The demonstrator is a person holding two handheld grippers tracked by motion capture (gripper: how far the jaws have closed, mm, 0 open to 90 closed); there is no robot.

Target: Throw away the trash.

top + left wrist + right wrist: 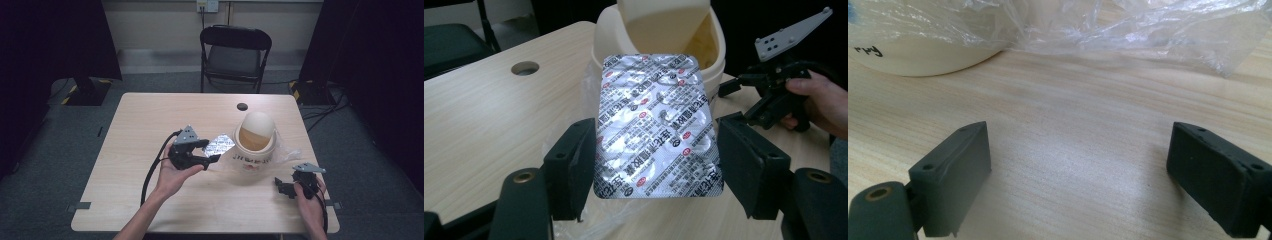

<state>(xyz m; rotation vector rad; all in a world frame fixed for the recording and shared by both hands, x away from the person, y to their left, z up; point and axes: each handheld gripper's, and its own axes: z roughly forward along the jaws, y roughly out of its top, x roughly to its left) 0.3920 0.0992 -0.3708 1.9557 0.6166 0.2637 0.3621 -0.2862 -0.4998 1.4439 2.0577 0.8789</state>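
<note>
A silver foil blister pack point(220, 145) with red and black print is held up off the table, just left of a cream swing-lid bin point(255, 140). My left gripper point(212, 151) is shut on it. In the left gripper view the blister pack point(656, 125) stands between the two pads, touching both, with the bin point(714, 45) right behind it. My right gripper point(280, 186) rests low on the table to the right of the bin. In its own view the right gripper point(1078, 165) is open over bare wood, with nothing between the jaws.
A clear plastic bag point(287, 150) spreads from under the bin point(913, 55) toward my right gripper; the bag point(1148, 30) lies just ahead of its jaws. The table point(150, 120) has a black cable hole point(242, 106). A black folding chair point(235, 52) stands behind it.
</note>
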